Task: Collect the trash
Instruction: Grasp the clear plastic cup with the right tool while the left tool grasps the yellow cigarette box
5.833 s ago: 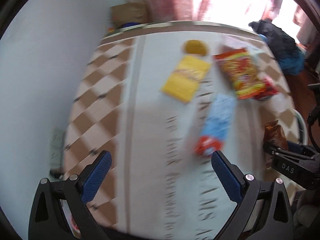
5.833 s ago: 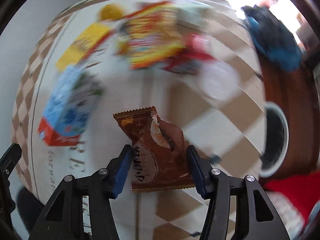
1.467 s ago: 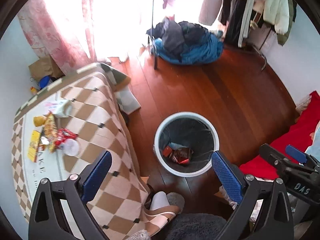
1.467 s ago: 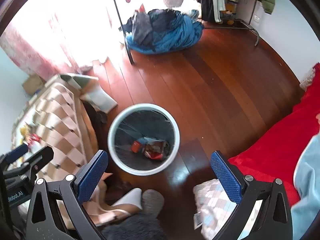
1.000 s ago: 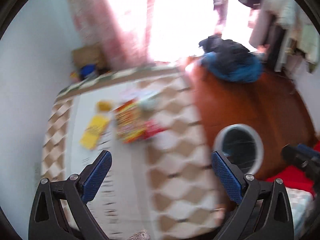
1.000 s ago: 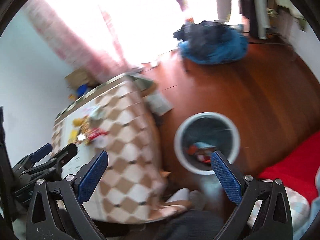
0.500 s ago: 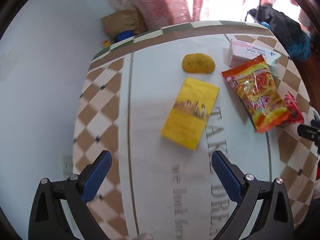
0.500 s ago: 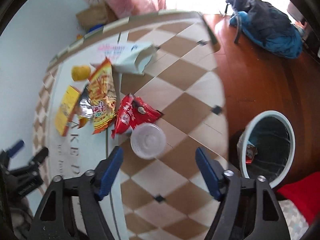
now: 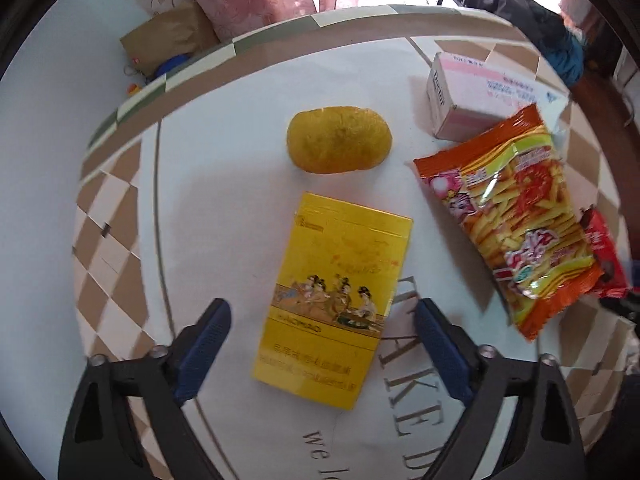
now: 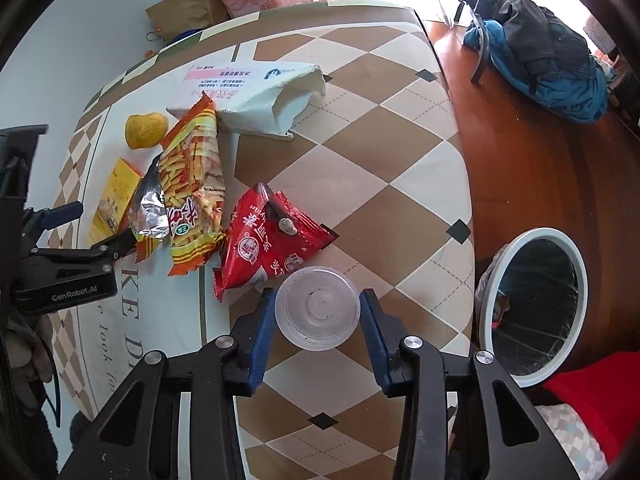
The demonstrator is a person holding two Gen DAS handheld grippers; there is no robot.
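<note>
A yellow box (image 9: pixel 332 300) lies flat on the white table cloth (image 9: pixel 224 208). My left gripper (image 9: pixel 322 344) straddles its near half; the jaws are closing, and a gap shows between each pad and the box. In the right wrist view a clear plastic cup (image 10: pixel 318 308) stands on the checkered cloth. My right gripper (image 10: pixel 318 330) is closing on it, and both pads touch its rim. An orange chips bag (image 10: pixel 192 184), a red snack packet (image 10: pixel 268 240) and a yellow round lump (image 9: pixel 338 140) lie nearby.
A torn pink and white carton (image 10: pixel 240 96) lies at the far side of the table. A white-rimmed bin (image 10: pixel 486 300) with wrappers inside stands on the wooden floor to the right of the table. Blue and black clothes (image 10: pixel 552 60) are heaped further off.
Both grippers swung from above the bin to the table and came down. The left jaws narrowed around the yellow box. The right jaws closed in onto the clear cup.
</note>
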